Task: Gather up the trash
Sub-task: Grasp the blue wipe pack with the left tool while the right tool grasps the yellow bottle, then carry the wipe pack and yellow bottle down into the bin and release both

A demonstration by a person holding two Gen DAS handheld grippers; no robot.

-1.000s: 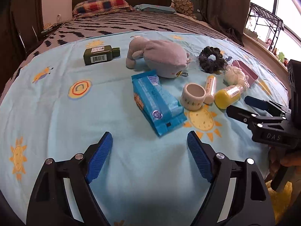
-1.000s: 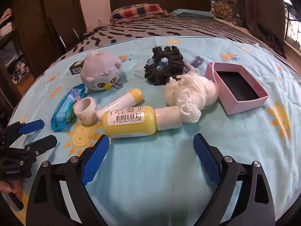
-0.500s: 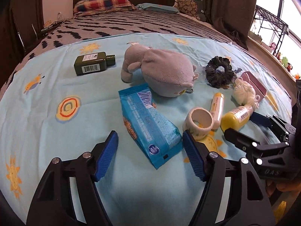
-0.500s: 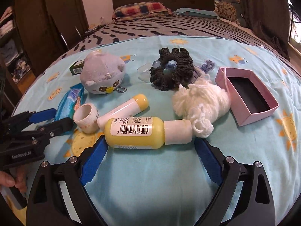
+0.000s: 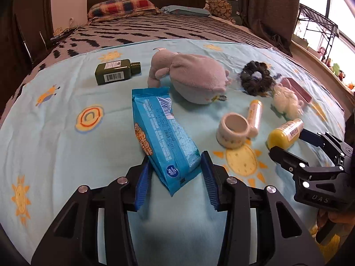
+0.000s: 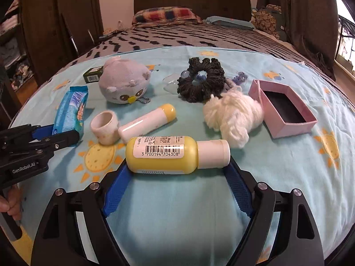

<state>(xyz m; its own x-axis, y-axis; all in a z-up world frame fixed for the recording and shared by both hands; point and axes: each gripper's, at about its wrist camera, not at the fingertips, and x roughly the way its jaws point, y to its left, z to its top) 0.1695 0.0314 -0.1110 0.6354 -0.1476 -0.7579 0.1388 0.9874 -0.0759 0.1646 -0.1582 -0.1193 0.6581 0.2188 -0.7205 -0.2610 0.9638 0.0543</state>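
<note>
- 2 grippers sit low over the blue sheet (image 5: 55, 146).
- Left gripper (image 5: 175, 177): jaws part-open, flanking the blue wrapper (image 5: 162, 137)'s near end, grip uncertain.
- Right gripper (image 6: 177, 177): jaws wide, either side of 1 yellow bottle (image 6: 168, 155) lying crosswise.
- 1 green bottle (image 5: 115, 72), 1 plush (image 5: 195, 79).
</note>
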